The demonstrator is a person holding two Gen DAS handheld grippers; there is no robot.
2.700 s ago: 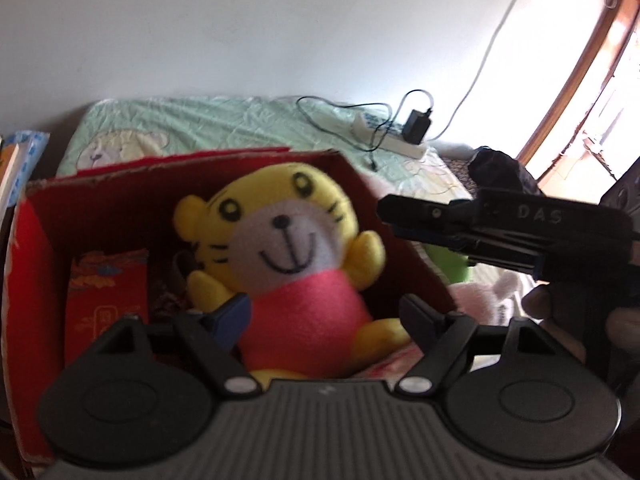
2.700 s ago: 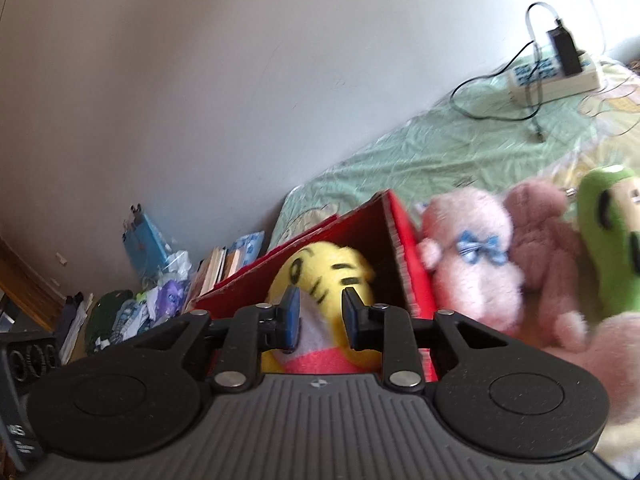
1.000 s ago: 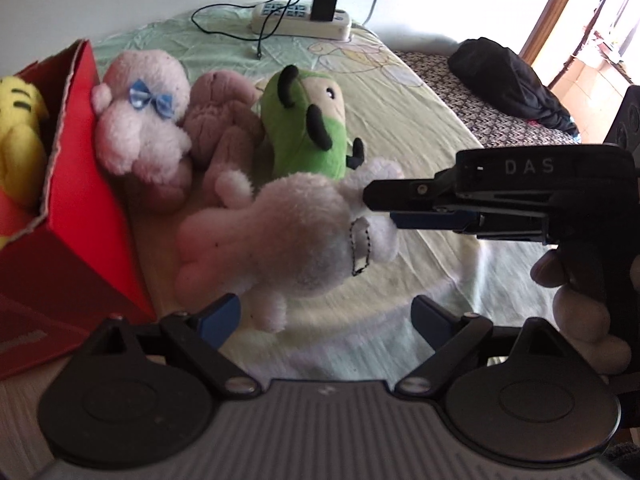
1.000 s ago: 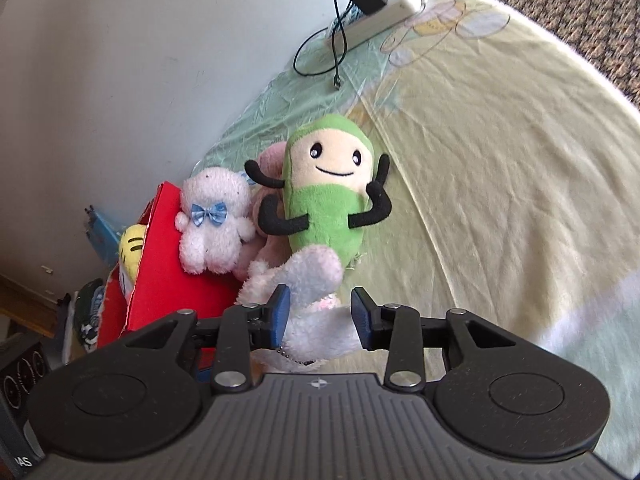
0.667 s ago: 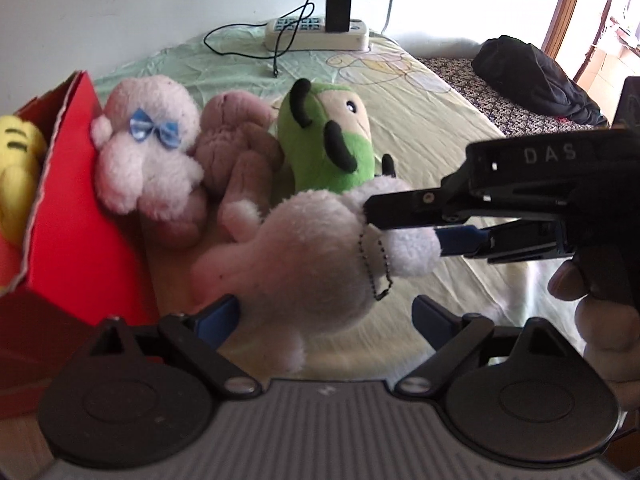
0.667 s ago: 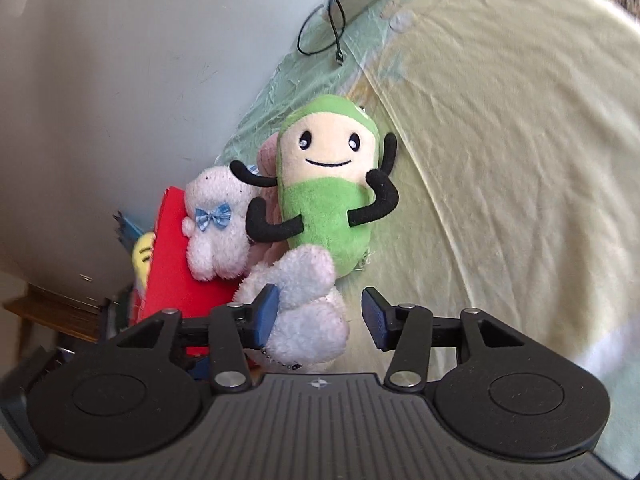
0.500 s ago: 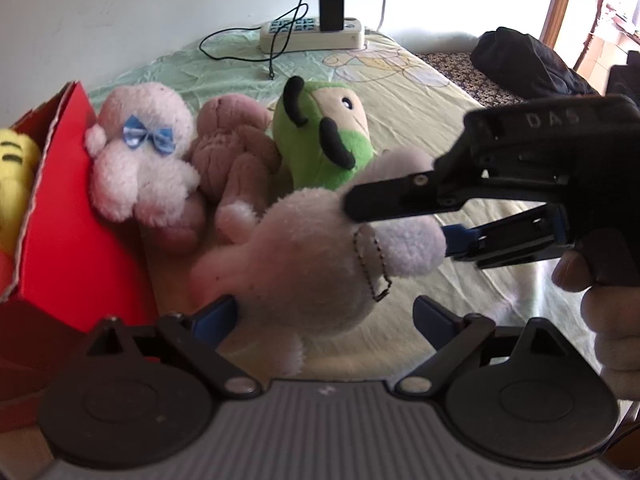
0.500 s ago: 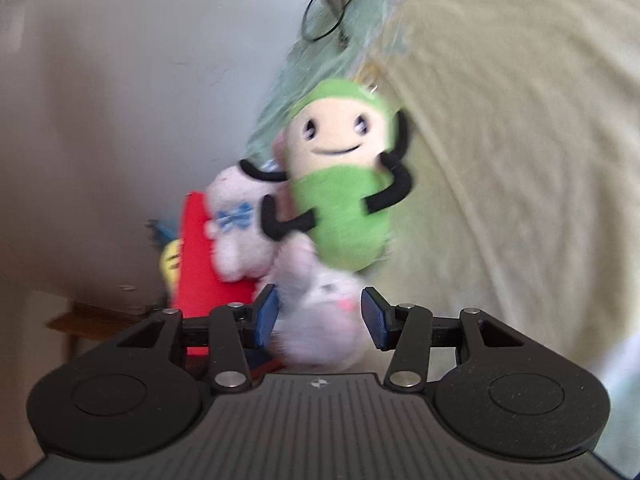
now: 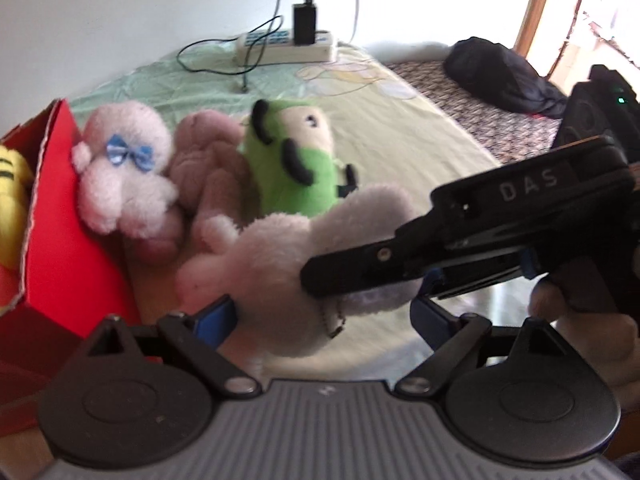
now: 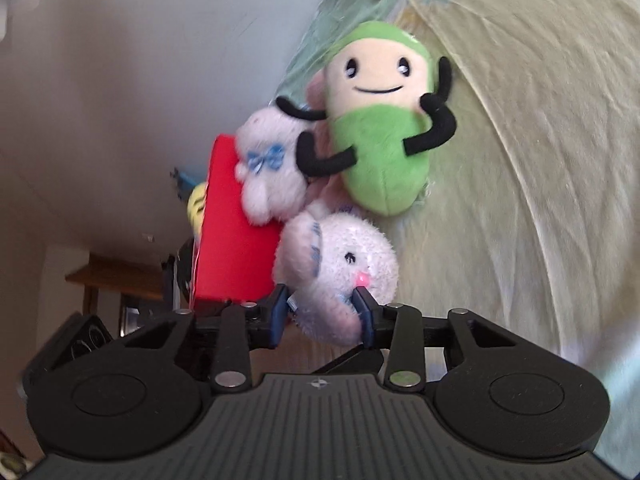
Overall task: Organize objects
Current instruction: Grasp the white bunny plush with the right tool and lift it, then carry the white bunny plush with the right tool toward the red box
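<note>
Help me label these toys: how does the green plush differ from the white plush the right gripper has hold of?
The green plush is smooth, bean-shaped, with thin black arms; the white plush is round and shaggy. The green plush lies free on the bedsheet; the white plush is pinched between the right gripper's jaws. Both are soft toys still outside the red box.

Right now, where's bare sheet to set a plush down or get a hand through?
Free: the yellow-green sheet between the green plush, the power strip and the dark bundle. Crowded: the red box side, where three plushes press together and the right gripper clamps the white plush.
</note>
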